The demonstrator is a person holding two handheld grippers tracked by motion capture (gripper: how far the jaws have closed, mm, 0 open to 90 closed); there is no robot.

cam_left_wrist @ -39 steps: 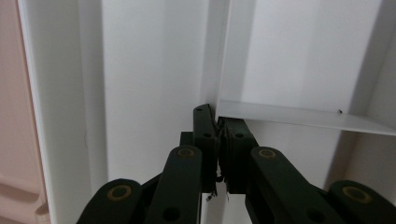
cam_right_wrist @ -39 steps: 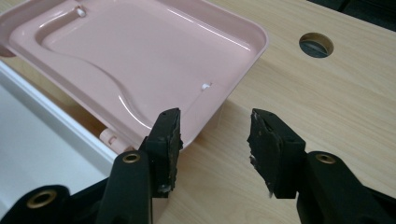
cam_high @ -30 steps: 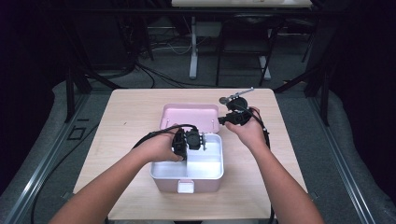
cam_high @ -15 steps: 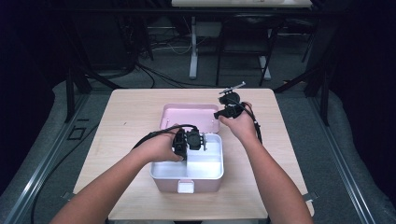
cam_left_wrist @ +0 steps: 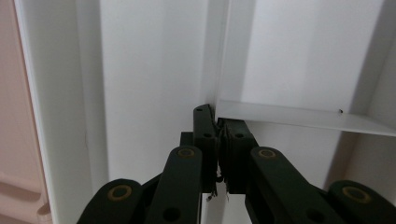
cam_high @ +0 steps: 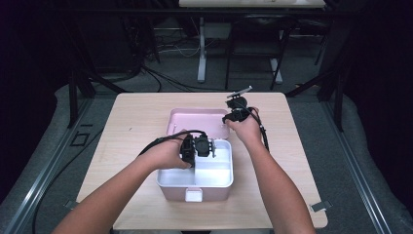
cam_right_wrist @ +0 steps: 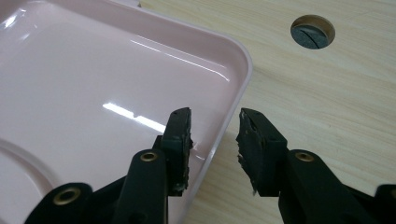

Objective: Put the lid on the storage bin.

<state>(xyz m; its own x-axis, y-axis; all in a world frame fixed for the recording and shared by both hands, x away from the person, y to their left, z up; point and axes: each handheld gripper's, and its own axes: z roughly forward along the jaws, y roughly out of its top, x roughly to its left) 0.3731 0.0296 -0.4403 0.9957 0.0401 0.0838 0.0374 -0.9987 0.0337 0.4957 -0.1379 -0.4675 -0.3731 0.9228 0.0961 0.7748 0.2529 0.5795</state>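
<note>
Dividers (cam_left_wrist: 299, 116) of thin white plastic split the white rectangular box (cam_high: 196, 181) at lower centre of the high view. The left gripper (cam_left_wrist: 217, 122) has its jaws pressed together on the dividers' top edge at their junction. Behind the box lies its shallow pink plastic lid (cam_right_wrist: 84, 84), corner rounded. The right gripper (cam_right_wrist: 214, 126) straddles that lid's rim, jaws moderately apart, holding nothing. Bare light wood table (cam_right_wrist: 327, 93) spreads right, with a round cable hole (cam_right_wrist: 312, 31) at upper right.
</note>
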